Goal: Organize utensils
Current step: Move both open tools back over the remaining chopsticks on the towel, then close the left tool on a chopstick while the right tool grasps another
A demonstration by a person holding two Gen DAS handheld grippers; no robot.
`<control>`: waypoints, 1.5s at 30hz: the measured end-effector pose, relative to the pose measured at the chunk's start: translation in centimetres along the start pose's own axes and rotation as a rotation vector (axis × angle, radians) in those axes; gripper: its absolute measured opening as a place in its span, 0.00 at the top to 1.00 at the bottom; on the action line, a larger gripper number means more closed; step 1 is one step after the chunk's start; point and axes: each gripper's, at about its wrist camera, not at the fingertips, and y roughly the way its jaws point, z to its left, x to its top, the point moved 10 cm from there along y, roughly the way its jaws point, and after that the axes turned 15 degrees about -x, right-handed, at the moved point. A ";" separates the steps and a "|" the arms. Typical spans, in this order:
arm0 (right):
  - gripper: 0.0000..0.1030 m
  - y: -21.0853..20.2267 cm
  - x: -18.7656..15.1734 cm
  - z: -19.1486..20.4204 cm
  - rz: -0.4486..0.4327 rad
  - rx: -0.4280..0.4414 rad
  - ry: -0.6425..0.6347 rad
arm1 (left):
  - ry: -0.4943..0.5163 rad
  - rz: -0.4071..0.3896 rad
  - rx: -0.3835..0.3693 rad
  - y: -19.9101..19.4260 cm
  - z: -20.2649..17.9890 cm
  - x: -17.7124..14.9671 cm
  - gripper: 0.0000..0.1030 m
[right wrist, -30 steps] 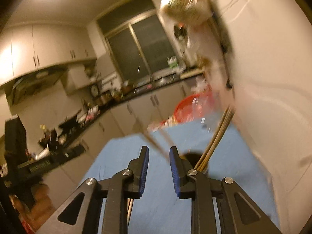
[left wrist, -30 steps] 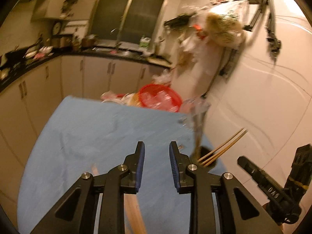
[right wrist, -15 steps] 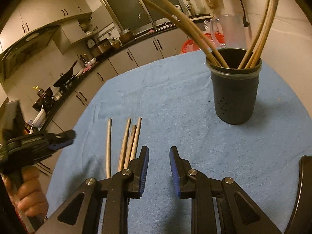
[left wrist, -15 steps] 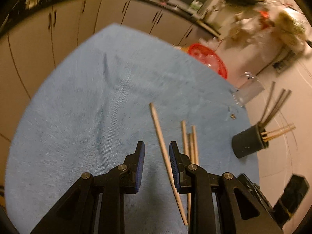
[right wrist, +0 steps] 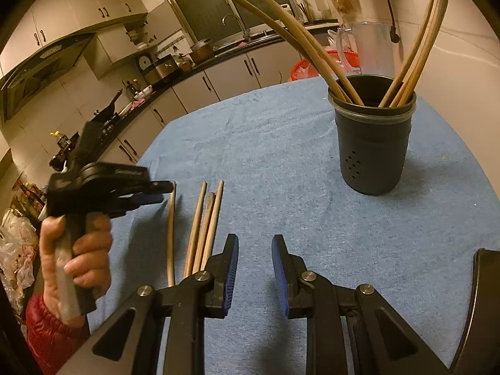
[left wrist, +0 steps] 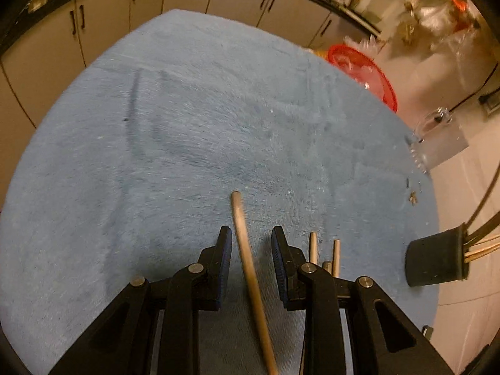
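Note:
A single wooden chopstick [left wrist: 250, 268] lies on the blue cloth [left wrist: 187, 125], and it runs between the jaws of my left gripper [left wrist: 251, 245]. The gripper is open and neither pad touches the stick. Three more chopsticks [right wrist: 203, 228] lie side by side just right of it. In the right wrist view a hand [right wrist: 78, 250] holds the left gripper [right wrist: 156, 192] over the far end of the single chopstick [right wrist: 170, 234]. My right gripper [right wrist: 254, 250] is open above bare cloth with nothing in it. The dark holder [right wrist: 373, 143] stands upright at the far right with several chopsticks in it.
A clear plastic pitcher [right wrist: 372, 50] and a red basket [left wrist: 362, 68] stand behind the holder near the wall. Kitchen cabinets [left wrist: 187, 0] run beyond the cloth's far edge. A dark curved object [right wrist: 484, 297] sits at the right wrist view's lower right.
My left gripper has dropped and tipped down toward the cloth; the single chopstick now lies between its jaws. My right gripper came down first, then held still.

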 end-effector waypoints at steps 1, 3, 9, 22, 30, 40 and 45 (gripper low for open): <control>0.76 0.0 0.0 0.1 0.005 0.002 -0.002 | 0.021 -0.012 0.020 0.0 0.0 0.0 0.78; 0.76 0.1 0.1 0.3 0.013 0.002 -0.009 | 0.065 -0.014 0.076 -0.1 0.3 -0.4 0.90; 0.76 1.3 1.0 2.5 0.074 0.026 -0.062 | 0.108 -0.019 0.126 -2.5 2.5 -2.2 0.91; 0.76 10.6 5.3 7.1 0.296 -0.037 -0.073 | 0.156 -0.084 -0.012 -3.8 3.7 -2.7 0.91; 0.77 13.1 5.2 8.7 0.306 -0.152 -0.152 | 0.152 -0.085 -0.013 -3.5 3.6 -2.5 0.91; 0.78 11.5 3.1 7.3 0.316 -0.242 -0.299 | 0.166 -0.088 0.005 -3.4 3.3 -2.7 0.91; 0.84 10.9 2.6 7.7 0.247 -0.257 -0.367 | 0.196 -0.096 0.030 -3.3 3.0 -2.8 0.92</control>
